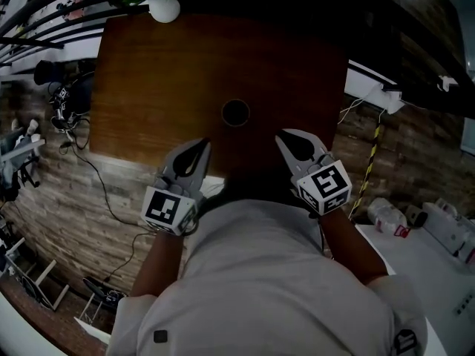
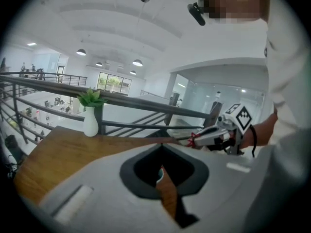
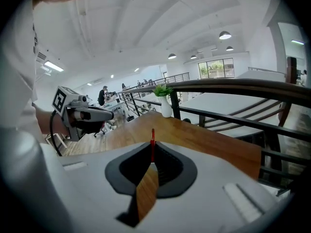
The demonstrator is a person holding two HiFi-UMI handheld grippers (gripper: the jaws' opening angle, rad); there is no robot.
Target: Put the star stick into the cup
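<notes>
Worktop (image 1: 148, 87): railing (image 3: 233, 86) runs behind far edge.
Cup (image 1: 235, 113): on worktop, mid-width, nearer front edge.
Vase (image 1: 163, 7): far-left corner of worktop.
Left tongs (image 1: 199, 150): at front edge, left of cup.
Right tongs (image 1: 288, 139): at front edge, right of cup.
Star stick (image 3: 152, 143): betw. right tongs' jaws, tip poking fwd.

Dim head view, bright evenly lit gripper views, fisheye-warped dark edges

A bright open-plan office hall: mezzanine railing (image 2: 146, 105), pendant ceiling lamps (image 2: 137, 62), large windows (image 2: 114, 83), distant desks (image 3: 112, 100).
</notes>
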